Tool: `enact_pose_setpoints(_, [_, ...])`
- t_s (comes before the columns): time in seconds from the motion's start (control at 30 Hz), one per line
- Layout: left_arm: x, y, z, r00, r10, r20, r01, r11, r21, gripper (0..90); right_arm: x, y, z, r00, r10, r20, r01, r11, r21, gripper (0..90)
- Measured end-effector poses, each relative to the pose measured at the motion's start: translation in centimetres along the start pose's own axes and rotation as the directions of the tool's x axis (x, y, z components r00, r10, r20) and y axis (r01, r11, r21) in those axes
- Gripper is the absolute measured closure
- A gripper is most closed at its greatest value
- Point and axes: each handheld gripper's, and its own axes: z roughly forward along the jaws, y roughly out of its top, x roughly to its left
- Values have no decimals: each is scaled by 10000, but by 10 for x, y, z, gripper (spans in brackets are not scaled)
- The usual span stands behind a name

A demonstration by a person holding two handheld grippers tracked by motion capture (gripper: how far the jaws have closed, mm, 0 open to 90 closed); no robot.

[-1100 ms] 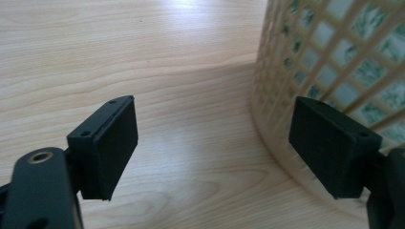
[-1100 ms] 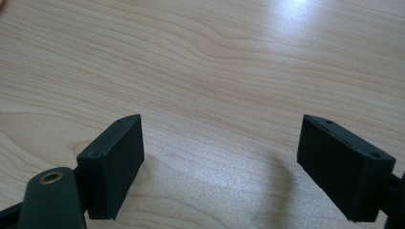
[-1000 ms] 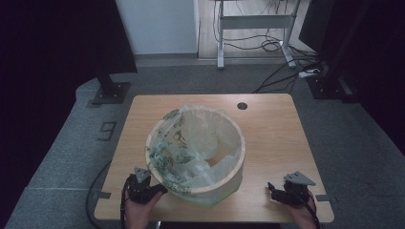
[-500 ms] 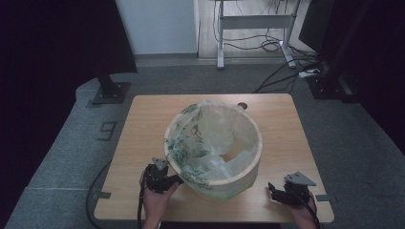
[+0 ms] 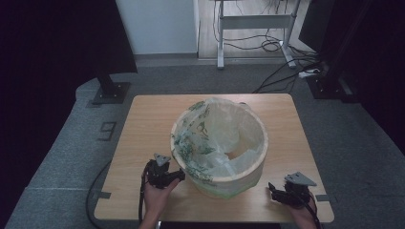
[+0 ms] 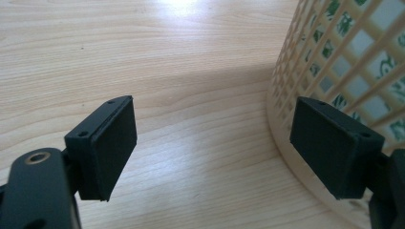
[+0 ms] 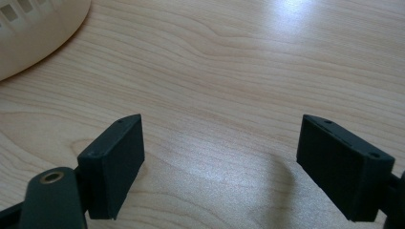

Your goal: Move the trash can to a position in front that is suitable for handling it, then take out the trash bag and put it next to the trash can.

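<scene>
Cream basket (image 5: 224,162) sits just beside the spread left gripper (image 5: 177,176) near the table's (image 5: 143,129) front edge; right gripper (image 5: 273,190) spread too.

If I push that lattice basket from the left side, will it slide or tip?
The basket probably slides: its base looks wide and it sits flat on smooth wood. It seems light, since its lattice wall is thin plastic. The bag liner looks floppy and may shift.
</scene>
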Motion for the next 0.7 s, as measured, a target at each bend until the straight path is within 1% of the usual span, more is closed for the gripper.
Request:
enact_pose_setpoints(0.07, [7, -3, -4, 9999, -31, 96, 32, 9999, -100, 165, 0, 0, 0, 10000, -4, 12, 4, 10000, 7, 165])
enact_pose_setpoints(0.1, [11, -5, -7, 9997, -94, 229, 99, 9997, -218, 164, 0, 0, 0, 10000, -22, 23, 22, 10000, 11, 165])
enact_pose_setpoints(0.17, [18, -9, -11, 9993, -179, 327, 193, 9988, -450, 165, 1, 0, 0, 10000, -60, 37, 60, 10000, 20, 164])
enact_pose_setpoints(0.27, [28, -13, -15, 9995, -150, 270, 168, 9977, -659, 165, 1, 0, 0, 9999, -89, 53, 88, 10000, 44, 165])
enact_pose_setpoints(0.37, [35, -15, -20, 9990, -103, 424, 139, 9962, -861, 162, 1, 0, 0, 10000, -45, 74, 45, 10000, 6, 164])
enact_pose_setpoints(0.53, [41, -9, -36, 9983, 79, 572, 6, 9891, -1475, 158, 0, -1, -1, 10000, 30, 57, -30, 10000, -48, 165])
enact_pose_setpoints(0.6, [42, -4, -43, 9980, 130, 616, -25, 9859, -1675, 162, 0, -1, -2, 10000, 52, 43, -52, 10000, -61, 165])
enact_pose_setpoints(0.7, [45, 5, -56, 9966, 189, 807, -26, 9802, -1981, 168, 0, -1, -1, 10000, 16, 49, -16, 10000, -29, 165])
